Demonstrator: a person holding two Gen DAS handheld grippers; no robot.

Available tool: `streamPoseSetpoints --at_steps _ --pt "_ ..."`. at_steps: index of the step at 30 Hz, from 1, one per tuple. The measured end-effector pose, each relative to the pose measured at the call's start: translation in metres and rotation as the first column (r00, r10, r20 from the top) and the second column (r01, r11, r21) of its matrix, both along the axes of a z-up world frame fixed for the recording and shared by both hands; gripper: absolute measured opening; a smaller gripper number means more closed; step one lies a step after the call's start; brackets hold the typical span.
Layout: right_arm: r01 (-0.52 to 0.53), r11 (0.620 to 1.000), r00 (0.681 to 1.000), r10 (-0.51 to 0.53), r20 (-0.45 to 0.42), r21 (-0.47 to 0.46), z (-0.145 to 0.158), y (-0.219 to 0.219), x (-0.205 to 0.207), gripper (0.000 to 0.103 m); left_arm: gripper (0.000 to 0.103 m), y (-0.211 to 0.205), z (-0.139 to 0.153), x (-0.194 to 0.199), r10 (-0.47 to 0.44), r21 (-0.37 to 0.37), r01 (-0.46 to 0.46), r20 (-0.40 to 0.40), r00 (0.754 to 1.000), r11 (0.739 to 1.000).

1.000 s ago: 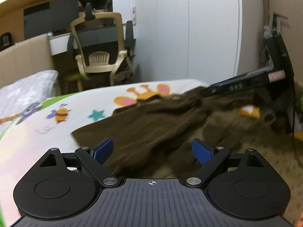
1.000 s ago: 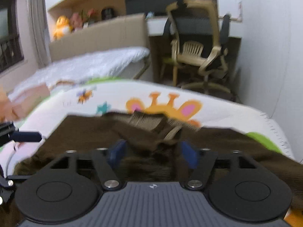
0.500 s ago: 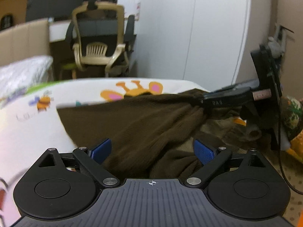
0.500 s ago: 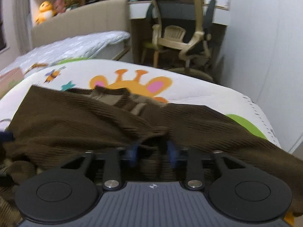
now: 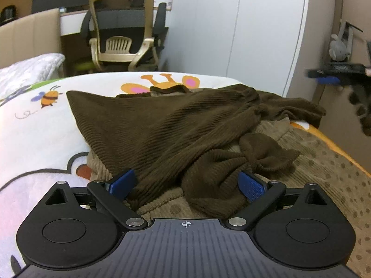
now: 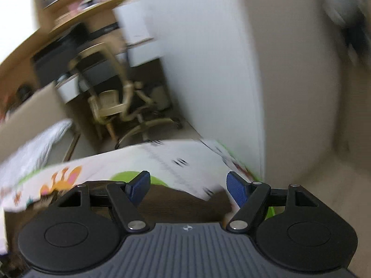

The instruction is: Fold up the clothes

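A dark brown ribbed garment (image 5: 162, 125) lies crumpled on the cartoon-print bed sheet (image 5: 34, 134), one part draped across itself towards the right. My left gripper (image 5: 186, 185) hovers low over its near edge, open, with bunched cloth lying between the blue pads (image 5: 121, 183) but not pressed by them. My right gripper (image 6: 187, 190) has its jaws opening with nothing between them, and only a strip of the brown garment (image 6: 180, 206) shows beneath. In the left wrist view the right gripper (image 5: 334, 75) is a blurred shape at the far right, off the garment.
A tan dotted cloth (image 5: 324, 166) lies under the garment at the right. An office chair (image 5: 123, 30) and desk stand behind the bed. White wardrobe doors (image 5: 243, 27) run along the right. A grey quilted pillow (image 5: 30, 69) sits at the left.
The right gripper pinched the garment's edge, then let go and swung away to the right, rolling as it went. The garment now lies draped across itself. The left gripper sank slightly.
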State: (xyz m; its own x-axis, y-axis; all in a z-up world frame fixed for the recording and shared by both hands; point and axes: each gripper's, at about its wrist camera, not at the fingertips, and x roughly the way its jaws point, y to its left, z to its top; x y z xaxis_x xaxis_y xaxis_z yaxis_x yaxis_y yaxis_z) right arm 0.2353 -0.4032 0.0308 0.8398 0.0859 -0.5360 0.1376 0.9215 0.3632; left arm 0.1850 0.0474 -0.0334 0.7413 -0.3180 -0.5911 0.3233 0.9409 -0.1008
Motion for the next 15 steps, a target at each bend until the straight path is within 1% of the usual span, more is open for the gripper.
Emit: streamPoseSetpoints --at_steps 2,4,7,8,9,10,11,12,13,15 --pt "0.018 0.996 0.999 -0.014 -0.039 0.093 -0.020 -0.015 -0.003 0.073 0.099 0.000 0.000 -0.001 0.002 -0.005 -0.002 -0.001 1.000 1.000" --pt "0.025 0.985 0.997 -0.013 -0.070 0.171 -0.041 -0.019 0.004 0.073 0.099 -0.001 0.000 -0.001 0.003 -0.003 -0.003 -0.001 1.000 1.000" --pt "0.040 0.956 0.994 -0.009 -0.107 0.290 -0.069 -0.017 0.021 0.072 0.099 -0.003 -0.001 -0.001 0.004 0.007 -0.004 -0.003 1.000 1.000" --pt "0.037 0.947 0.993 0.001 -0.117 0.319 -0.076 -0.014 0.028 0.056 0.099 -0.003 -0.001 -0.002 0.005 0.008 -0.005 -0.003 1.000 1.000" --pt "0.023 0.946 0.993 0.017 -0.118 0.323 -0.078 -0.008 0.034 0.032 0.099 -0.003 -0.001 -0.002 0.006 0.009 -0.006 -0.003 1.000 1.000" --pt "0.006 0.954 0.994 0.028 -0.108 0.299 -0.074 0.002 0.040 0.025 0.099 -0.003 -0.001 -0.002 0.009 0.006 -0.009 -0.003 1.000 1.000" --pt "-0.030 0.968 0.996 0.049 -0.069 0.248 -0.062 0.013 0.041 0.018 0.099 -0.003 -0.001 -0.002 0.011 0.004 -0.011 -0.002 1.000 1.000" --pt "-0.087 0.978 0.996 0.089 0.000 0.190 -0.042 0.027 0.038 0.015 0.099 -0.002 -0.001 -0.002 0.015 -0.001 -0.015 -0.001 1.000 1.000" --pt "-0.140 0.982 0.989 0.133 0.065 0.127 -0.023 0.041 0.035 0.015 0.099 -0.002 -0.001 -0.002 0.019 -0.005 -0.019 -0.001 1.000 1.000" --pt "-0.224 0.974 0.961 0.218 0.171 0.014 0.016 0.071 0.027 0.014 0.099 -0.001 -0.001 -0.003 0.025 -0.012 -0.025 0.001 1.000 1.000"
